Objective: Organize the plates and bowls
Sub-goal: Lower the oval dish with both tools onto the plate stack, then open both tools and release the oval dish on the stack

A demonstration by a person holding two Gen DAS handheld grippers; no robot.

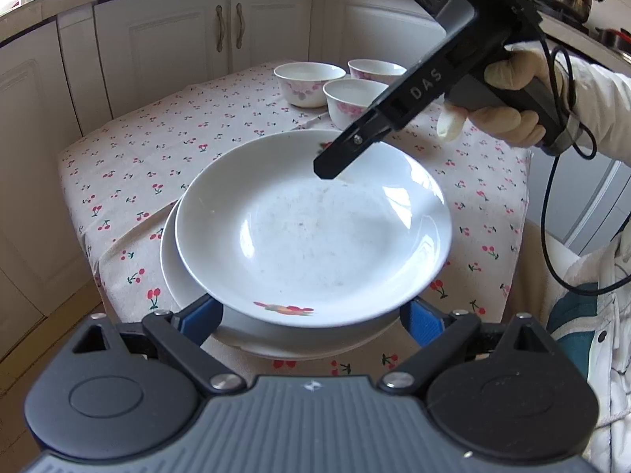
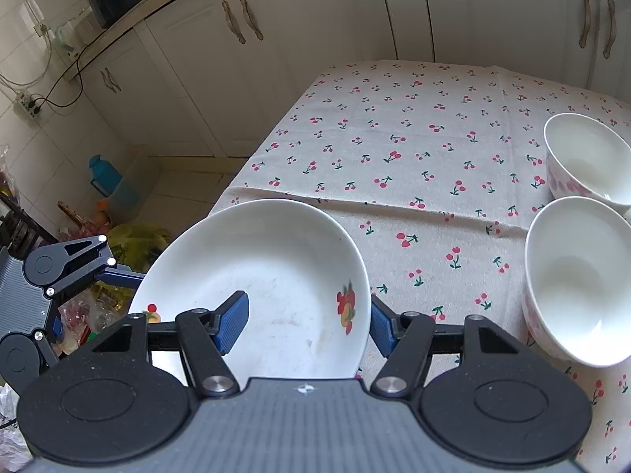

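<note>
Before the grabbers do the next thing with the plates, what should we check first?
1. Right gripper is lined up on the top plate: ok. One pad is inside the rim and one outside, with the jaws open.
2. Left gripper has a hold on the plate: cannot tell. Its jaws are wide open and the rim hides the tips.
3. Top plate is centred on the bottom plate: not ok. It sits shifted to the right.
4. Three bowls are out of the way: ok. They are grouped at the far side, apart from the plates.
5. Top plate is empty: ok. It shows only faint marks.
</note>
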